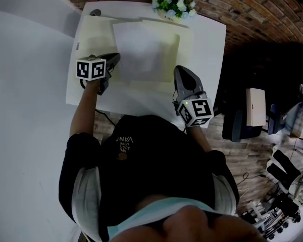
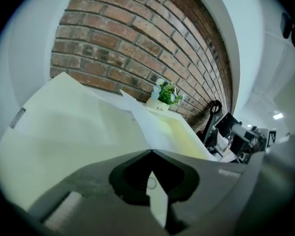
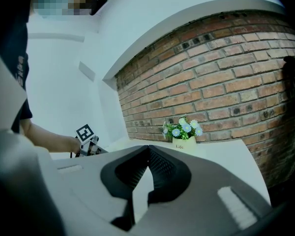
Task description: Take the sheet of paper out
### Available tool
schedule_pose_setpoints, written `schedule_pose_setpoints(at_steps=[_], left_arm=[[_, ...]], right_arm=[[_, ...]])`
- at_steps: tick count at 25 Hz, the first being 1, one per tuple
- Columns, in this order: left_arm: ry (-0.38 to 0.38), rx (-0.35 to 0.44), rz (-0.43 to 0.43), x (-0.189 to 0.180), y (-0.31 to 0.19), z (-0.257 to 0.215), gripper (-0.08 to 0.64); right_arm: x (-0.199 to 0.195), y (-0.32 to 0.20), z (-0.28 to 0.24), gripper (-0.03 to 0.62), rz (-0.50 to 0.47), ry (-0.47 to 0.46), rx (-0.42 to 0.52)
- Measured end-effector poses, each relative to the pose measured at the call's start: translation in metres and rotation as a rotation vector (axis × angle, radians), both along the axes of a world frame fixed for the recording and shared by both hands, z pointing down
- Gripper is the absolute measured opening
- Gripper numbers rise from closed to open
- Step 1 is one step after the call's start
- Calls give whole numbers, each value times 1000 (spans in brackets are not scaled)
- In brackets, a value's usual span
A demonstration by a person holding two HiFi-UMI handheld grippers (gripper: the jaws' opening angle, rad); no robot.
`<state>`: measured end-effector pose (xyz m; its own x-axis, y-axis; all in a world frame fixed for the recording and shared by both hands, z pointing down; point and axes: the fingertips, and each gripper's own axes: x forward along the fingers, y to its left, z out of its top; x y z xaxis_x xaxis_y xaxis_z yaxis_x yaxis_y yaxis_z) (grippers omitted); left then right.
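A pale yellow folder (image 1: 91, 39) lies open on the white table (image 1: 207, 49), with a white sheet of paper (image 1: 144, 49) on it. My left gripper (image 1: 114, 59) is at the sheet's left edge and shut on it. In the left gripper view the sheet (image 2: 137, 117) rises from the shut jaw tips (image 2: 151, 150), with the folder (image 2: 64, 122) spread to the left. My right gripper (image 1: 178, 70) is shut at the folder's right edge and appears to pinch it. The right gripper view shows its jaws (image 3: 148, 146) closed, and they hide the pinch itself.
A small pot of flowers (image 1: 174, 5) stands at the table's far edge by the brick wall. A dark object (image 1: 95, 12) sits at the far left corner. Boxes and gear (image 1: 255, 107) crowd the floor to the right. A white wall runs along the left.
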<state>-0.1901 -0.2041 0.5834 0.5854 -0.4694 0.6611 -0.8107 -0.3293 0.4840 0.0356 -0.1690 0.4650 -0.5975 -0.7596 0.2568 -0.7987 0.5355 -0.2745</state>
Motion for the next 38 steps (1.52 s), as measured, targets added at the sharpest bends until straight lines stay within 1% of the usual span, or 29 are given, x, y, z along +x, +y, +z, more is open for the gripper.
schedule_pose_setpoints(at_steps=[11,16,20,27,38], left_arm=[[-95,45,10,-25,5,-20,2],[-166,78,32,-37,12,-32,2],[-211,122,58,-37,17,-46,2],[-227,187,50,-44,24,-66,2],[-223,339,87,-35,33,-118,2]], right_arm=[[-8,4,0,-2,-31,-7,1],[-15,7,1,-2,-48,-14,8],[-24,9,0,-2,-69,-20,13],[-37,11,0,-2,-102,-18,24],[-47,11,-7,-2,-127,-12,62]])
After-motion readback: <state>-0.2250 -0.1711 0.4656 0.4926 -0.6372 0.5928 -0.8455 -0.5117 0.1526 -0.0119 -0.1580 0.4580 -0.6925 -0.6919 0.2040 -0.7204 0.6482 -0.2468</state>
